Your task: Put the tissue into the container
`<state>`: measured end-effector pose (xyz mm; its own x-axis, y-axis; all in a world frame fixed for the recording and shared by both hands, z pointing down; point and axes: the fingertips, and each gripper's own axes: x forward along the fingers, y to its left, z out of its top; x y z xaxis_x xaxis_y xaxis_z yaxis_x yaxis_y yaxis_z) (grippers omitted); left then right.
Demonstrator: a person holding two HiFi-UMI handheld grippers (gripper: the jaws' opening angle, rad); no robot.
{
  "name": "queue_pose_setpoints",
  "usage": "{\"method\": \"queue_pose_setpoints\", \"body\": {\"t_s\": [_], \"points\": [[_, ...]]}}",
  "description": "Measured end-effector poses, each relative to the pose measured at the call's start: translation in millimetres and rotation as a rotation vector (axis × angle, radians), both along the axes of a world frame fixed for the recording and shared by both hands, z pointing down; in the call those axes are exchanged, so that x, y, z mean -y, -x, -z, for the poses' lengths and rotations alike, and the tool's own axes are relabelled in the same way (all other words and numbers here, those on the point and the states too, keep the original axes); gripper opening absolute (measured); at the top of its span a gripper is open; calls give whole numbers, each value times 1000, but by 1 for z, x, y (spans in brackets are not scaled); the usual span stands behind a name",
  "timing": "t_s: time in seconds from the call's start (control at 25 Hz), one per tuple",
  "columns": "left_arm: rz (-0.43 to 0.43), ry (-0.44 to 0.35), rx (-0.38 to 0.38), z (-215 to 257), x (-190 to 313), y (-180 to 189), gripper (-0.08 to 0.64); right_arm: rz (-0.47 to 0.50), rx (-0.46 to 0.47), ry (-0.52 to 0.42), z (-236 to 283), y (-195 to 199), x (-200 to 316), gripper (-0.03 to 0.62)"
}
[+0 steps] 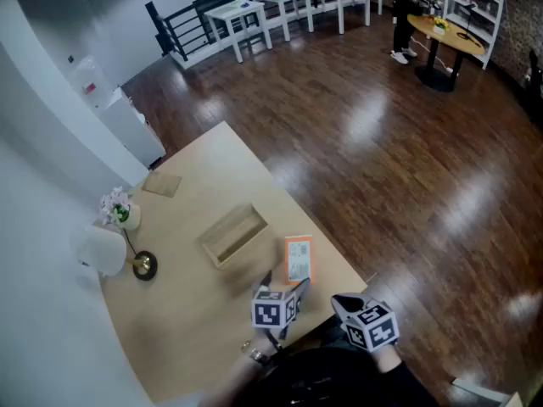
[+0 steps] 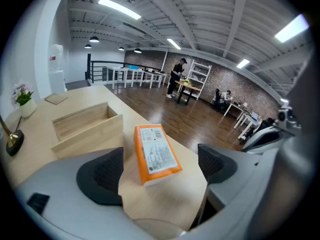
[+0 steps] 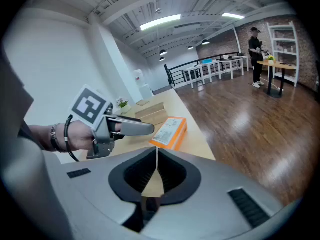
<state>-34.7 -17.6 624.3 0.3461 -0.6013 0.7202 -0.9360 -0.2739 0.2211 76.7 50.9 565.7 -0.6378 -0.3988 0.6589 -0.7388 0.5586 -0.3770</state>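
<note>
An orange tissue pack point(image 1: 298, 258) lies flat near the right edge of the light wooden table point(image 1: 195, 329). The container is an open, shallow wooden box point(image 1: 232, 235), and it stands just beyond the pack. My left gripper point(image 1: 284, 284) is open right behind the pack. In the left gripper view the tissue pack point(image 2: 155, 154) lies between the two dark pads point(image 2: 102, 176), with gaps on both sides, and the wooden box point(image 2: 85, 126) is ahead to the left. My right gripper point(image 3: 156, 171) is shut on nothing. It hangs off the table's near corner, behind the tissue pack point(image 3: 170, 131).
At the table's left stand a white lampshade point(image 1: 103, 251) on a brass base point(image 1: 144, 266), a small flower pot point(image 1: 119, 211) and a flat brown card point(image 1: 161, 184). The table edge drops to dark wood floor point(image 1: 399, 168) on the right. A person stands far off by a round table point(image 1: 447, 32).
</note>
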Motion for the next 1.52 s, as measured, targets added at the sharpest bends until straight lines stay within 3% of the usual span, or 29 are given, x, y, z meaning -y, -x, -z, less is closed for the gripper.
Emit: {"method": "queue_pose_setpoints", "body": {"t_s": [0.24, 0.52, 0.68, 0.92, 1.04, 1.2, 1.36, 1.52], "points": [[34, 117, 125, -58, 62, -24, 506, -46, -26, 32, -29, -57, 30, 15], [28, 202, 225, -93, 60, -20, 493, -43, 6, 81, -31, -63, 40, 15], [-38, 194, 227, -94, 60, -23, 436, -49, 3, 80, -29, -57, 40, 15], [-210, 154, 203, -78, 34, -15, 401, -87, -19, 54, -16, -49, 44, 15], [-282, 100, 195, -51, 20, 8, 399, -73, -20, 44, -10, -34, 49, 15], [-327, 41, 223, -11, 15, 67, 398, -22, -19, 49, -15, -12, 49, 15], [-414, -36, 332, 22, 47, 135, 398, 32, -22, 68, -23, 16, 46, 15], [-522, -82, 434, 32, 93, 165, 398, 68, -34, 83, -25, 29, 48, 15]]}}
